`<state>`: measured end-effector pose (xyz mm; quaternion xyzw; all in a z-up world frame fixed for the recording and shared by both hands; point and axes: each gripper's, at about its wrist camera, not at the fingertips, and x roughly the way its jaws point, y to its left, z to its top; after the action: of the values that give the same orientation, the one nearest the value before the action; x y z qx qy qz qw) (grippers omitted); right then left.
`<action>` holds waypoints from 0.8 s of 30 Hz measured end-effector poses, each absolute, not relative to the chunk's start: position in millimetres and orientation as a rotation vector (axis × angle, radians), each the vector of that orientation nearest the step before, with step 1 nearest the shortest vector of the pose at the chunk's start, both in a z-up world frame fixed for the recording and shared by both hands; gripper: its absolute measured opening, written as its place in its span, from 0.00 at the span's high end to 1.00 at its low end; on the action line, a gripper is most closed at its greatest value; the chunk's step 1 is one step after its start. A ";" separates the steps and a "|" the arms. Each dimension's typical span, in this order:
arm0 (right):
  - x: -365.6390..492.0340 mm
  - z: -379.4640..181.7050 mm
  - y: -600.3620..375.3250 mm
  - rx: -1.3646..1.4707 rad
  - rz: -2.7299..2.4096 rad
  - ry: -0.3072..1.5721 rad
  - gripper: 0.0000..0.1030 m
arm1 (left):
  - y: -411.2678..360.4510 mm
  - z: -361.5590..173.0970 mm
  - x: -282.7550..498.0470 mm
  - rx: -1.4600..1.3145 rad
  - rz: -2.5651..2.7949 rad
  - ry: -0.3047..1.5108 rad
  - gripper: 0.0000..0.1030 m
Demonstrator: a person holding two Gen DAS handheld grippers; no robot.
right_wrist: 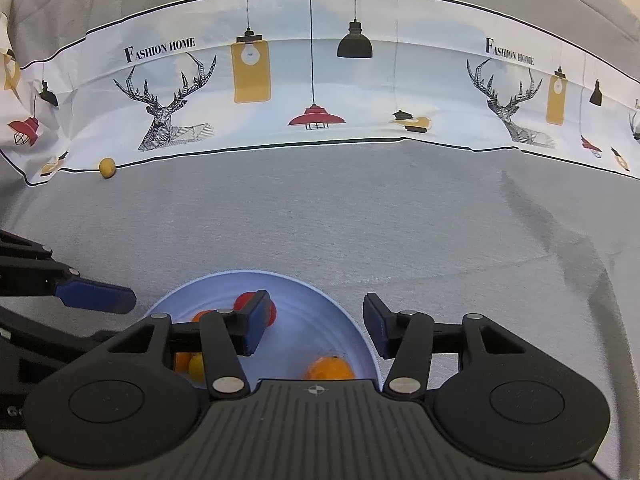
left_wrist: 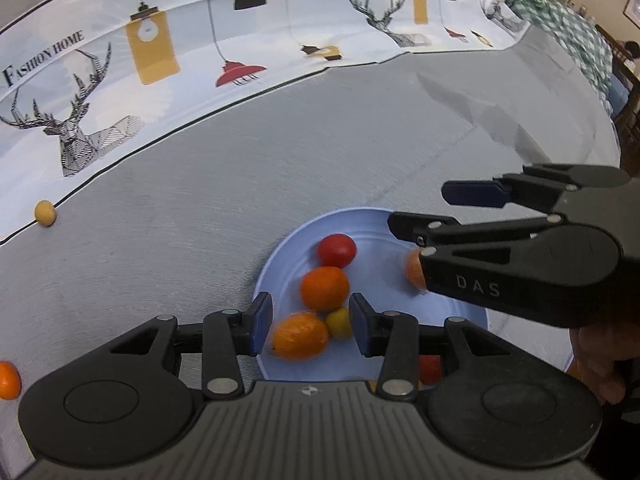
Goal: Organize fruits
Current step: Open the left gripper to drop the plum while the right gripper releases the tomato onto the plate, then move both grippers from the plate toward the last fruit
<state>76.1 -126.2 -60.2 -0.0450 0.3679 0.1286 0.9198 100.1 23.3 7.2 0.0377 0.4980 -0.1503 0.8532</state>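
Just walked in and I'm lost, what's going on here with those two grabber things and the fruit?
A person is gathering small fruits into a light blue bowl on a grey cloth. Both the left gripper and the right gripper hang over the bowl with jaws apart, gripping nothing. Two fruits lie outside: a yellow one by the patterned border and an orange one at the left edge.

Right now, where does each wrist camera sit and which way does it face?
Left wrist: on the left gripper, tilted down at the blue plate of fruit; own jaws open, right gripper entering from the right, part of a hand below it.
Right wrist: on the right gripper, looking over the plate toward the printed cloth; own jaws open, left gripper's blue pad at left.
Shared: plate, yellow fruit by the cloth.
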 end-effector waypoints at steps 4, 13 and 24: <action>76.4 -59.9 -122.2 -0.093 0.268 0.754 0.48 | 30.0 10.5 101.7 0.060 -0.294 1.041 0.55; 76.0 -59.5 -114.7 -0.093 0.279 0.750 0.48 | 42.9 16.4 103.9 0.025 -0.250 1.025 0.59; 76.2 -57.3 -101.9 -0.086 0.296 0.739 0.48 | 59.1 22.5 107.0 -0.008 -0.203 1.012 0.62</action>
<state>76.2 -101.9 -57.3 -0.0418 0.3595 0.1441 0.9210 107.0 59.1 22.5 -0.0039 0.4838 -0.0969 0.8698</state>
